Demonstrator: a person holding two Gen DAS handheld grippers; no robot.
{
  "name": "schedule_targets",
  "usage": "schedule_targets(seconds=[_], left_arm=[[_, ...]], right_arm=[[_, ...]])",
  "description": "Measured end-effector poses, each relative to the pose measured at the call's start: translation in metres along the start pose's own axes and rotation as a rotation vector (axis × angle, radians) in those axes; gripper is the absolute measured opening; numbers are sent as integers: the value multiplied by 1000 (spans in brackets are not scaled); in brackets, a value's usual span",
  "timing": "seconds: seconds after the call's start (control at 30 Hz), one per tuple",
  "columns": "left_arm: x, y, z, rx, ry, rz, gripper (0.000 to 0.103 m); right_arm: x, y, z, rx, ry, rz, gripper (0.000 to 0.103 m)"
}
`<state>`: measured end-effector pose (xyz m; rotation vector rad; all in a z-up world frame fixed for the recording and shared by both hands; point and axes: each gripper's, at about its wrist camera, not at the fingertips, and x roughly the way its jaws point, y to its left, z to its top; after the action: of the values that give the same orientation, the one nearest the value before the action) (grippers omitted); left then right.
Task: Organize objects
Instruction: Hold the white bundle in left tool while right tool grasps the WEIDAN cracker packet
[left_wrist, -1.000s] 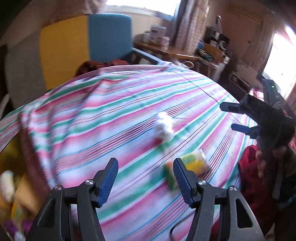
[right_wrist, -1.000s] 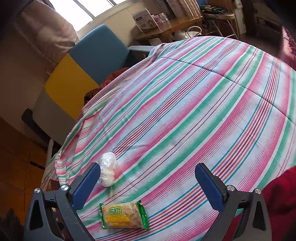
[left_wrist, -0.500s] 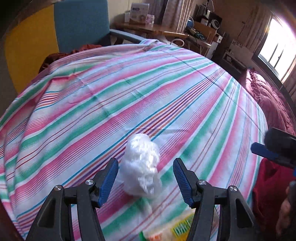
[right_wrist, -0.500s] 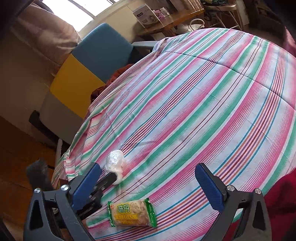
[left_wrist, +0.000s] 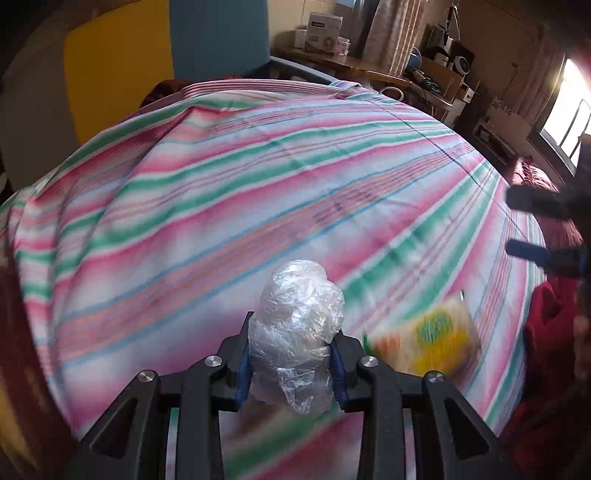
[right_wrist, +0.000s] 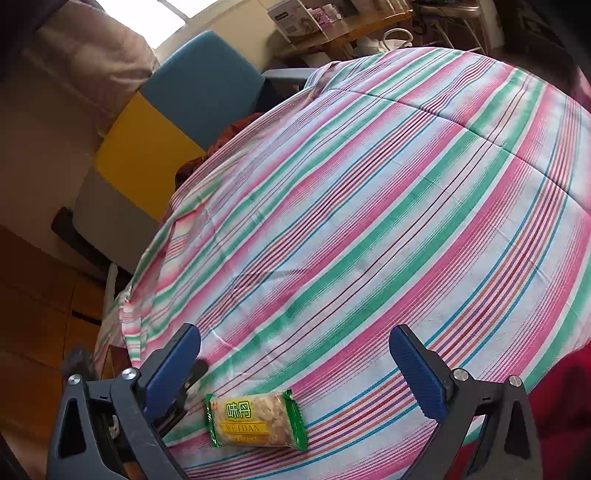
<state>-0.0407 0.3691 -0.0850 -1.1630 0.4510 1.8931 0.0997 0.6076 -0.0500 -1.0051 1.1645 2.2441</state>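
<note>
Two things matter to us now. Our left gripper (left_wrist: 291, 369) squeezes the crinkly plastic ball (left_wrist: 295, 332) tight between its blue pads. Our right gripper (right_wrist: 295, 373) is wide apart and holds nothing. The snack packet (right_wrist: 256, 421) lies flat on the striped cloth (right_wrist: 369, 221), low between the right fingers and closer to the left one. Its long side runs across the gap, so we think the right gripper is nearer for it.

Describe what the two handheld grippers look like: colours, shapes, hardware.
The left gripper and right gripper match: black angular plastic frames with triangular cut-outs, round silver bolt heads at the joints, and blue ribbed pads on the fingers. No cables or markings show.
</note>
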Motion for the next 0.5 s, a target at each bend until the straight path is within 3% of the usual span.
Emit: schedule_targets(seconds=[0.13, 0.33, 0.5], left_arm=[[-20, -3, -40, 5, -2, 31, 34], [-43, -21, -86, 44, -27, 17, 34], [-54, -17, -104, 49, -49, -9, 34]], right_arm=[[14, 11, -5, -61, 68, 6, 103], [25, 42, -20, -238, 122, 17, 103], [42, 98, -51, -628, 203, -32, 103]])
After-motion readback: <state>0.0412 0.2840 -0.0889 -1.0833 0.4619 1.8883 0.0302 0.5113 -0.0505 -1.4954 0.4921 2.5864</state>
